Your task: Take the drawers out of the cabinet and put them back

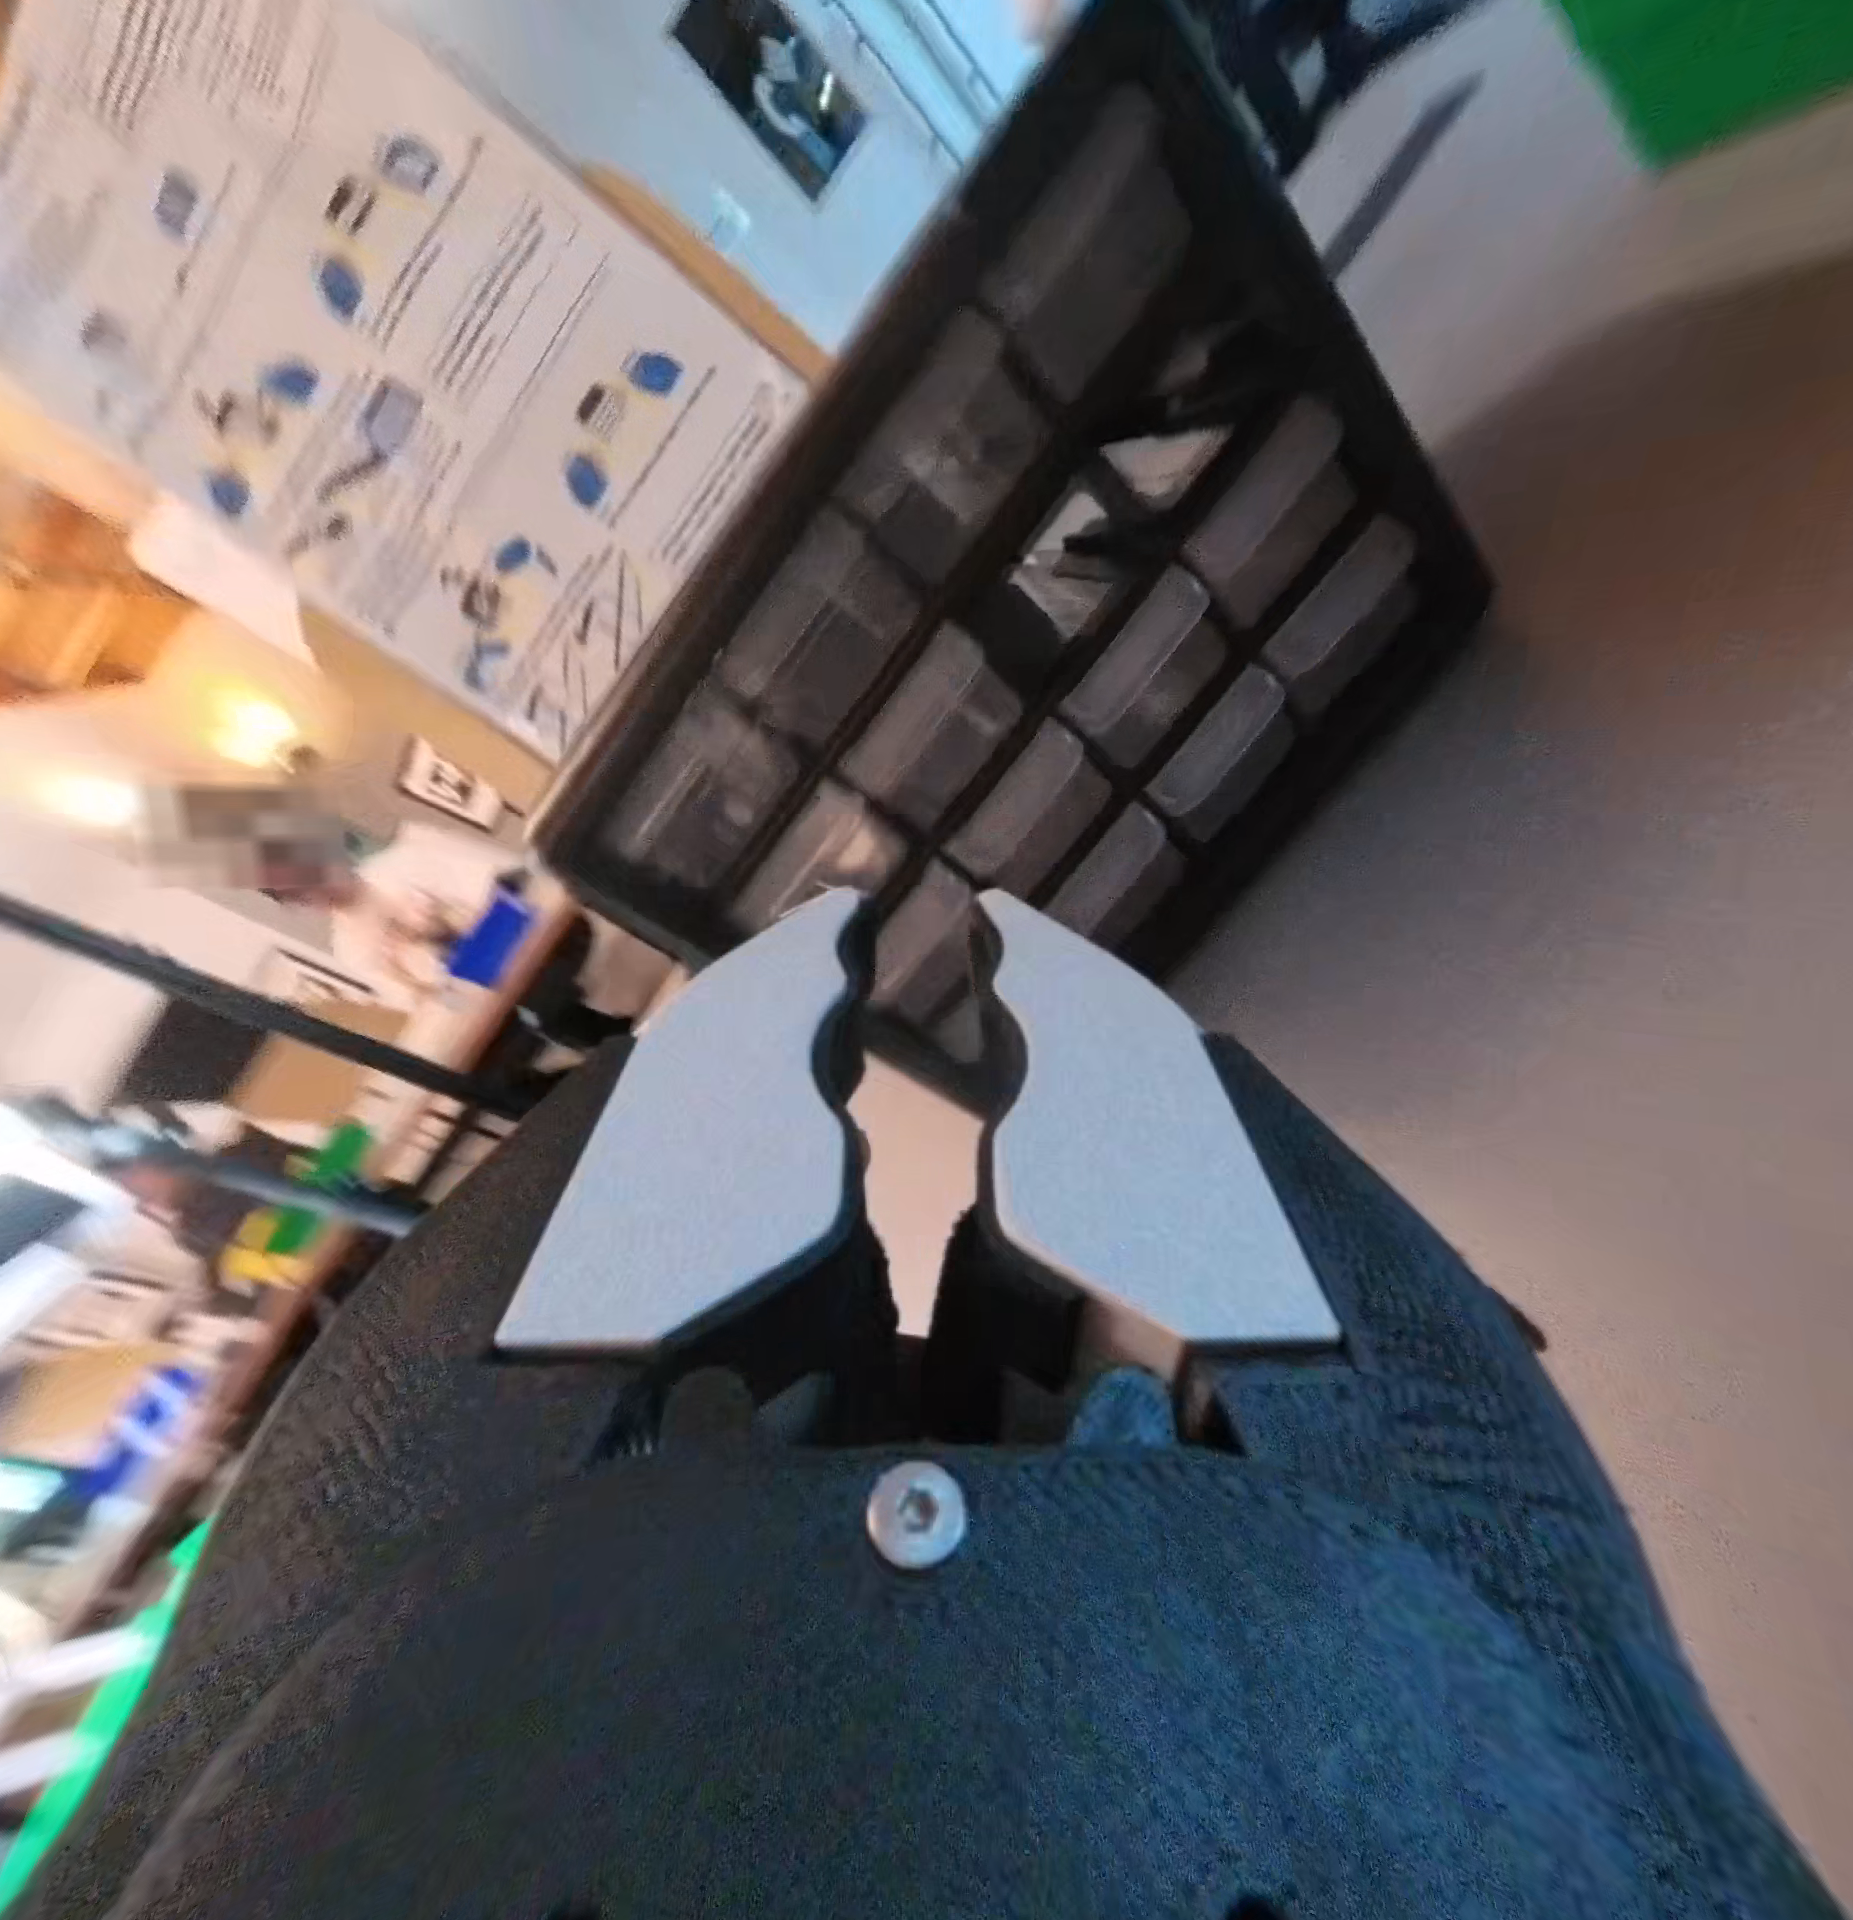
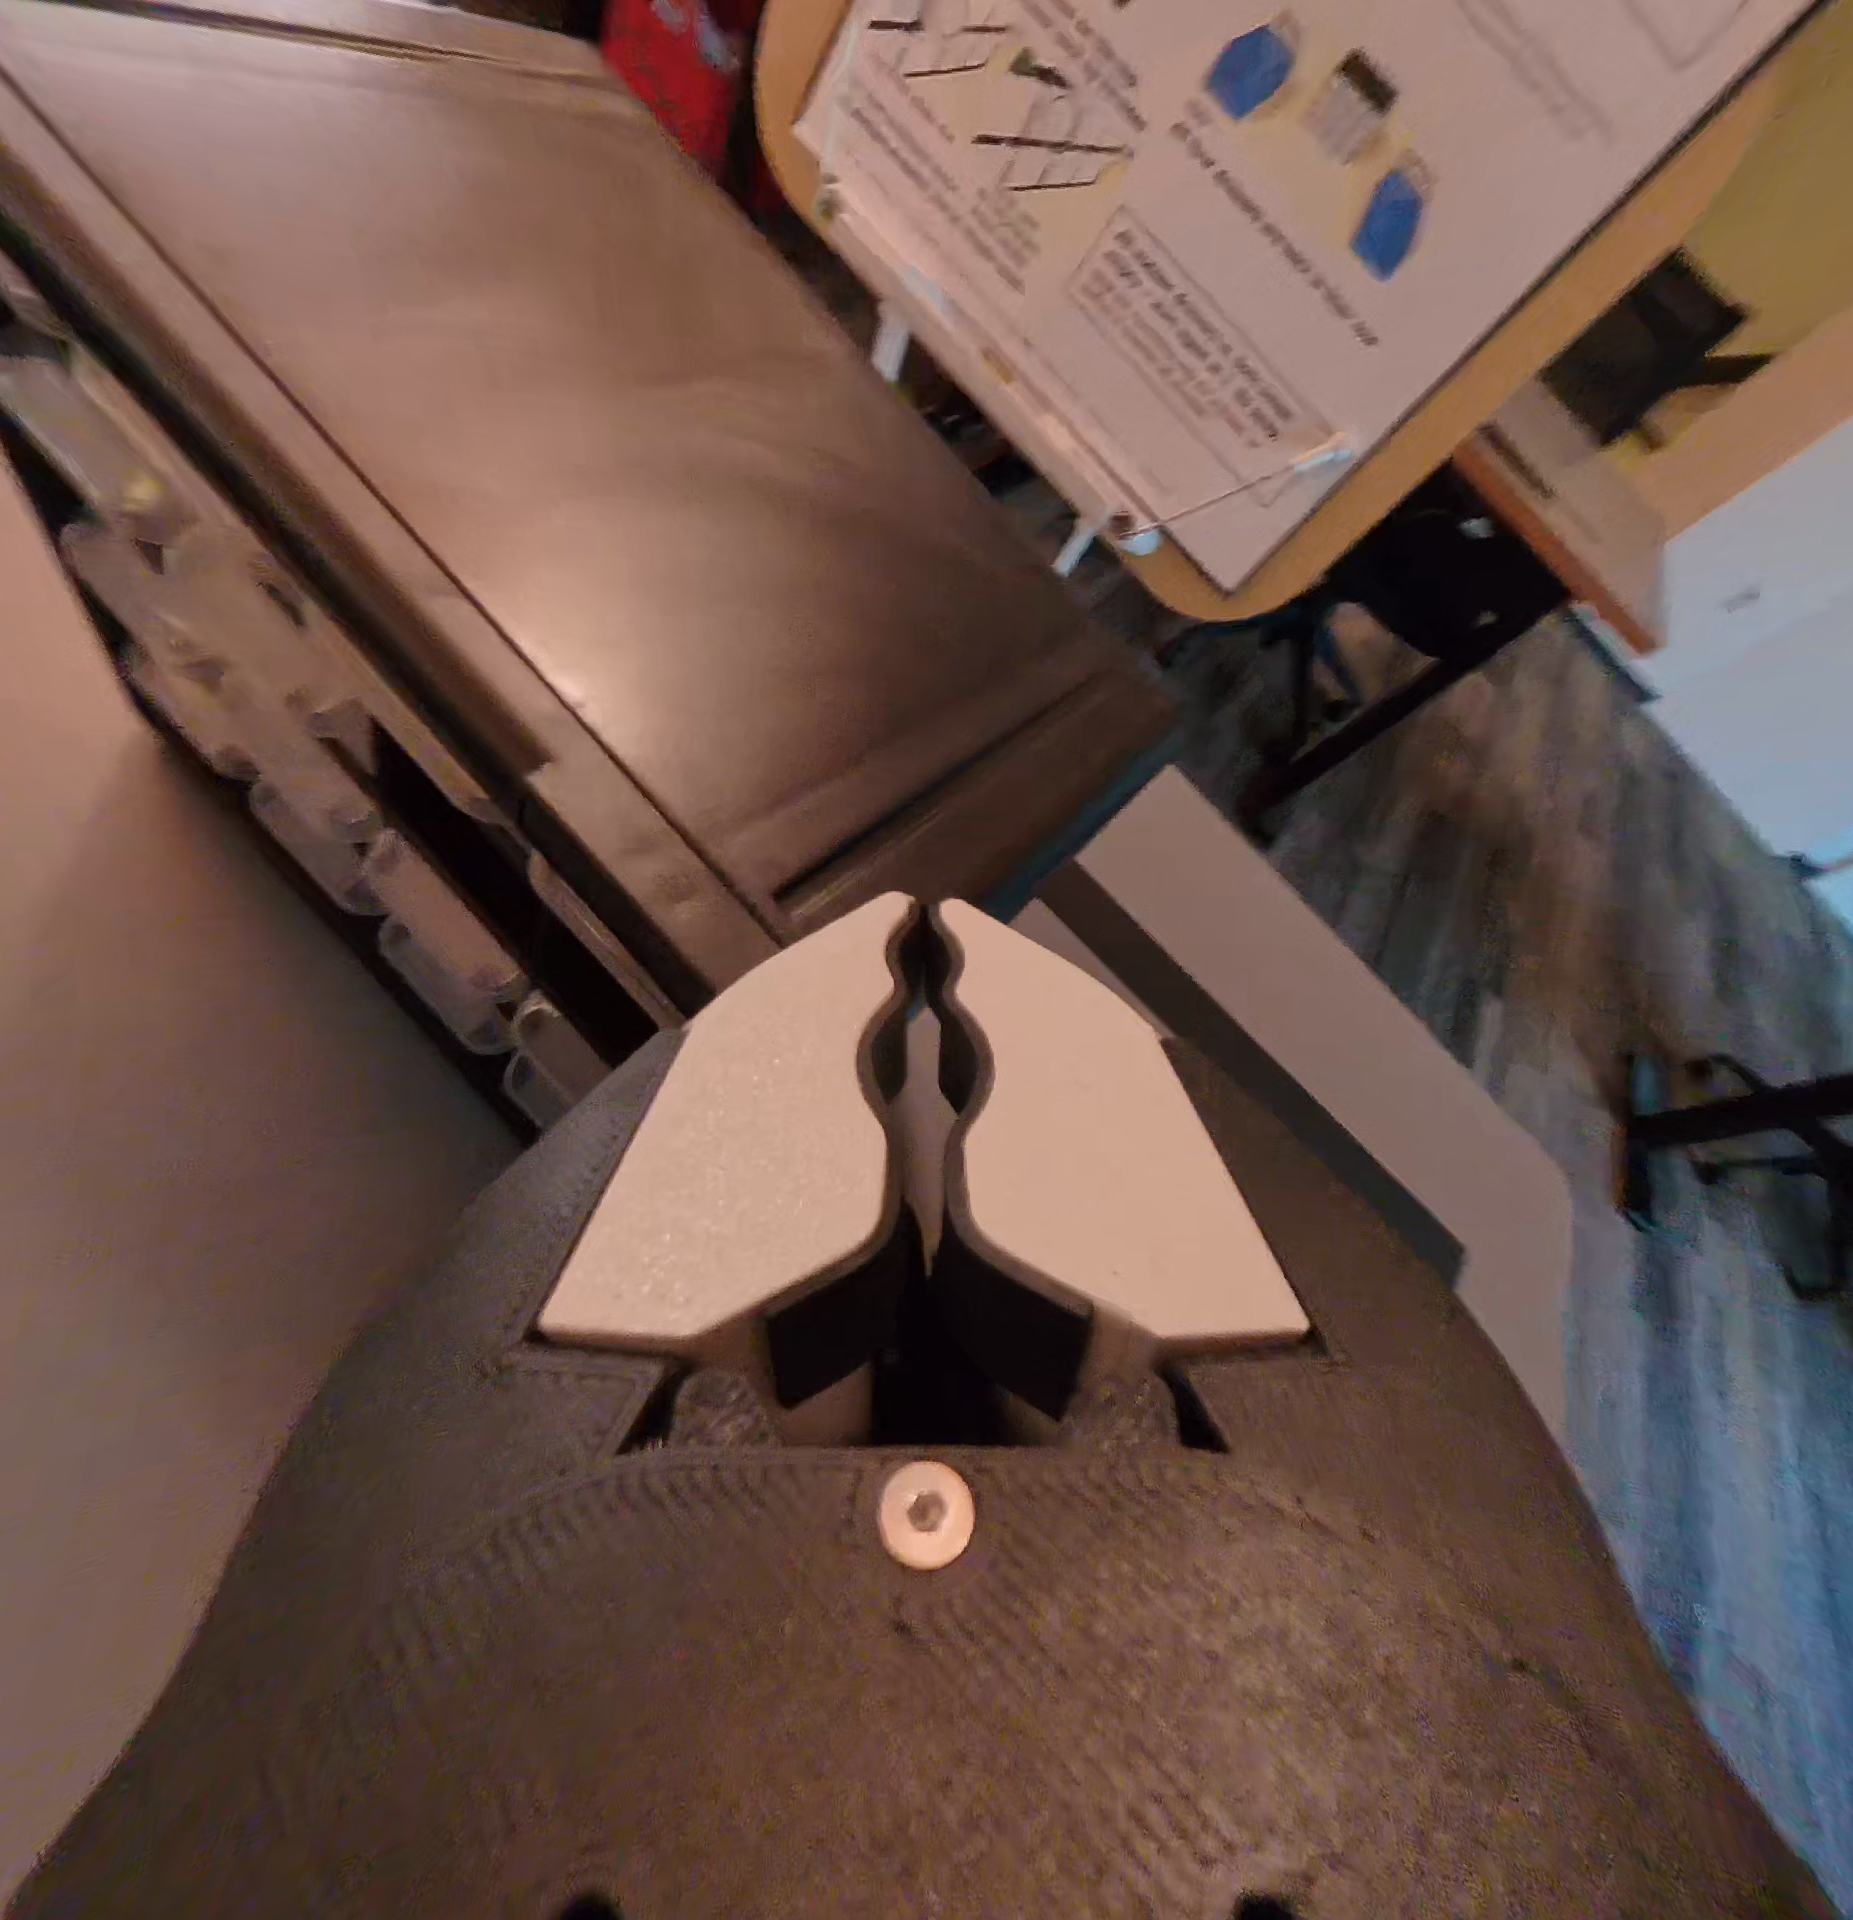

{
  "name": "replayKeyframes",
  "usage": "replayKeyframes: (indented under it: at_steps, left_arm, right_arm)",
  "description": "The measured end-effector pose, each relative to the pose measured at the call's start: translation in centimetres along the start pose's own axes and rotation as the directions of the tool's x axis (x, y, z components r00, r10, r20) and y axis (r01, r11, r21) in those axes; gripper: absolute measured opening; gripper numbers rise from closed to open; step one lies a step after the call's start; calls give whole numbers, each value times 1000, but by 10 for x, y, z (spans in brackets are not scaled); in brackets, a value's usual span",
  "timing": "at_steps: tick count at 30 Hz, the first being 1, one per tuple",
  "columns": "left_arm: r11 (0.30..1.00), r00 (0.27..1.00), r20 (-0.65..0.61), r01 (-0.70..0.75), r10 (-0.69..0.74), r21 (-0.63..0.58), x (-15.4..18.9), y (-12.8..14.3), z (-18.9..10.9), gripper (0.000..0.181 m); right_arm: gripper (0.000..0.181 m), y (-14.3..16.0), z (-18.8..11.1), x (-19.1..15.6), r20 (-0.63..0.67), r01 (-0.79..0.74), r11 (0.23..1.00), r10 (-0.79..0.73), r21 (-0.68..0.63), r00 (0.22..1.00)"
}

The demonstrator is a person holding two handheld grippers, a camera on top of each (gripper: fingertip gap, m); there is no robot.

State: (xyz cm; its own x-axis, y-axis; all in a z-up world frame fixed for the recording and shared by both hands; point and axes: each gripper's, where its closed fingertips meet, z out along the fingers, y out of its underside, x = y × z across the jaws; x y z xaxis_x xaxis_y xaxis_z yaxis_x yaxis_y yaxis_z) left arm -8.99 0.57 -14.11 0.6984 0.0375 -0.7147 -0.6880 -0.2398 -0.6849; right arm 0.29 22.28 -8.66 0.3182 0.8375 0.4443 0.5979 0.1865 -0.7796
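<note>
A black cabinet (image 1: pixel 1306 312) with a grid of translucent grey drawers (image 1: pixel 932 727) stands on a beige table (image 1: pixel 1628 935), seen tilted in the left wrist view. Two slots near its middle (image 1: pixel 1140 468) look empty and dark. My left gripper (image 1: pixel 920 914) is a short way in front of the cabinet's lower drawers, its jaws a little apart with nothing between them. In the right wrist view the cabinet's top (image 2: pixel 589 416) and clear drawer fronts (image 2: pixel 278 727) show from the side. My right gripper (image 2: pixel 927 914) is shut and empty, close by the cabinet's top corner.
The table's edge (image 2: pixel 1317 1039) runs right of the right gripper, with wood-pattern floor (image 2: pixel 1628 883) beyond. A board with posters (image 2: pixel 1213 260) stands behind the cabinet. Blurred room clutter (image 1: pixel 122 1247) lies left in the left wrist view. A green patch (image 1: pixel 1732 73) is at top right.
</note>
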Motion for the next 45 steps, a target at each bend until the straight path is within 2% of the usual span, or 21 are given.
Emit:
replayKeyframes:
  at_steps: [2, 5, 7, 10, 12, 14, 16, 18, 21, 25, 30, 32, 36, 38, 39, 42, 45]
  left_arm:
    - [982, 982, -5, 191, -191, 14, -16, 16, -36, 22]
    - [924, 925, 21, 377, -379, 58, -58, 48, -75, 24]
    - [879, 874, 109, 477, -473, -14, -95, 81, -91, 29]
    - [849, 835, 228, 525, -500, -60, -128, 122, -120, 36]
    - [826, 801, 338, 554, -494, -104, -148, 150, -135, 36]
    - [781, 758, 438, 599, -484, -173, -161, 182, -149, 39]
    - [730, 737, 461, 640, -494, -240, -163, 210, -157, 42]
    - [679, 739, 427, 663, -522, -317, -158, 232, -158, 46]
    - [636, 790, 294, 610, -539, -472, -147, 255, -148, 52]
    - [596, 856, 77, 419, -512, -685, -140, 279, -124, 57]
    - [470, 861, -111, 160, -497, -868, -135, 326, -106, 57]
    - [447, 860, -150, 98, -488, -889, -135, 338, -103, 54]
    - [442, 839, -224, 21, -495, -897, -127, 346, -102, 43]
    - [433, 869, -242, -35, -432, -900, -131, 356, -104, 23]
    - [436, 892, -232, -44, -388, -899, -136, 360, -103, 12]
    - [446, 937, -179, -28, -299, -895, -156, 356, -106, 6]
    - [501, 957, -47, 108, -287, -859, -180, 332, -109, 3]
  right_arm:
    - [8, 0, -11, -4, -53, -25, 998, 28, 66, 998]
    - [34, -1, -47, -40, 112, -160, 971, 142, 177, 983]
    - [44, 1, -82, -65, 207, -229, 943, 180, 243, 962]
    - [51, 10, -141, -90, 262, -295, 880, 205, 372, 943]
    - [52, 15, -180, -94, 258, -338, 802, 236, 493, 937]
    - [52, 22, -209, -87, 204, -333, 742, 263, 582, 943]
    - [56, 37, -223, -74, 111, -288, 747, 279, 599, 954]
    - [60, 48, -230, -67, 31, -227, 768, 261, 599, 965]
    - [71, 54, -234, -68, -37, -141, 802, 198, 581, 979]
    - [75, 48, -235, -78, -36, -102, 802, 152, 588, 988]
    - [76, 41, -233, -87, -39, -66, 792, 113, 607, 993]
    - [75, 39, -234, -86, -46, -63, 785, 116, 616, 992]
    - [74, 38, -240, -78, -47, -85, 753, 153, 653, 987]
    - [73, 38, -242, -76, -49, -91, 746, 165, 660, 985]
    - [73, 39, -243, -75, -56, -87, 746, 165, 660, 985]
    - [72, 38, -243, -75, -77, -64, 752, 151, 656, 986]
    - [72, 37, -241, -79, -70, -59, 754, 138, 655, 988]
